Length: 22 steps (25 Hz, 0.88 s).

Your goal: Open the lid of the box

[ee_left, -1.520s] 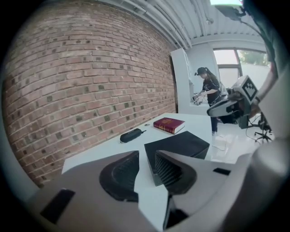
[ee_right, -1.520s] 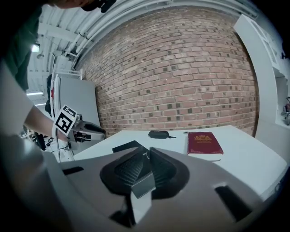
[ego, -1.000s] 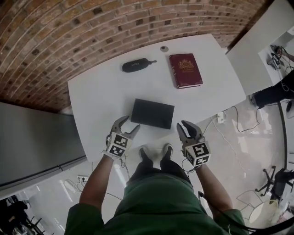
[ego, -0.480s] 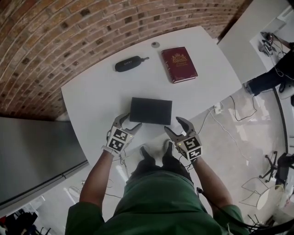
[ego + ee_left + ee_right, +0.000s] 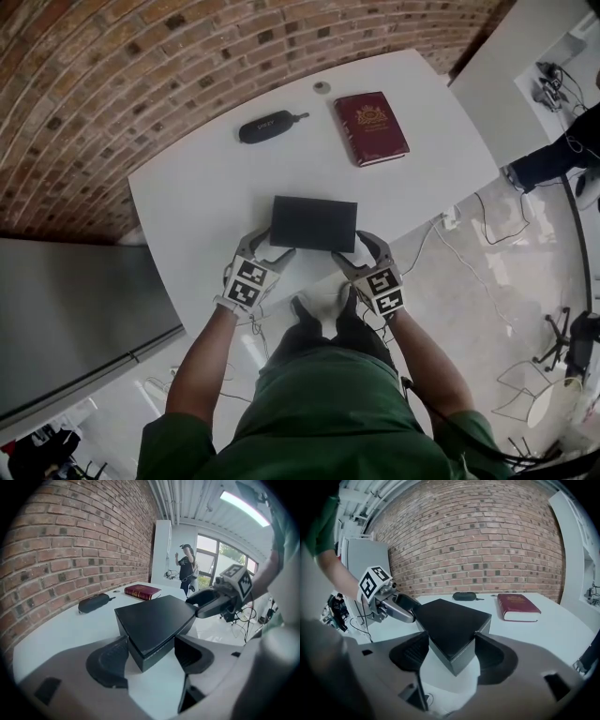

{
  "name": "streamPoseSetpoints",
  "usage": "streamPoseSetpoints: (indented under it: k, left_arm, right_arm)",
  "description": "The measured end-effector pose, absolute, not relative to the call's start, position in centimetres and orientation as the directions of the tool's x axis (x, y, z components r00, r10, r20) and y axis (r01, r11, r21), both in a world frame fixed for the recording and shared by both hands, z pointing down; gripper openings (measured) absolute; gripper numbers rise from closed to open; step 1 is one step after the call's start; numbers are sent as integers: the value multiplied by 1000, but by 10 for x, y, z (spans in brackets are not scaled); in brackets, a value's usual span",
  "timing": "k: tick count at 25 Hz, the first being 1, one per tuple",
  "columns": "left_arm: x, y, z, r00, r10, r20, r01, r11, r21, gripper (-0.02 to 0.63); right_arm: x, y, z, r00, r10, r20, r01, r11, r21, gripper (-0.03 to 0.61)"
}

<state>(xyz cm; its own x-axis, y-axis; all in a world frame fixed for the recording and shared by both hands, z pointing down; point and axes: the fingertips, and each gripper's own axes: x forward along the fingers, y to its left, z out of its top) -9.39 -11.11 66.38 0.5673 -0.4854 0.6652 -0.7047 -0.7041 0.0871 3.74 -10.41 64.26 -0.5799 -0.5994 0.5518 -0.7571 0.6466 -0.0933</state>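
Left gripper (image 5: 269, 249): jaws wide and just been opening; the lower left corner of the box (image 5: 313, 223) stands between them, not gripped.
Right gripper (image 5: 356, 251): jaws wide, also just been opening; the lower right corner of the box is between them, not gripped.
Box: black, lid closed, at centre of frame on the white table (image 5: 187, 206).
Behind: red book (image 5: 372, 127) and black case (image 5: 267, 127), upper centre.
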Motion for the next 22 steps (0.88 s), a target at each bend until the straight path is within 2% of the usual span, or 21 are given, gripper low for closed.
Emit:
streamPoseSetpoints:
  k: [9,22]
  left_arm:
    - [-93,-113,660,564,-492,663,-722,-684,106,301]
    - [-92,-113,659,560,-501,660,-735,-667,117,299]
  right_arm:
    - [35,-105,648,-575,-597,560,-745,665,-56,331]
    - [35,-108,652,-575,-575,582,-772,618,-153,334]
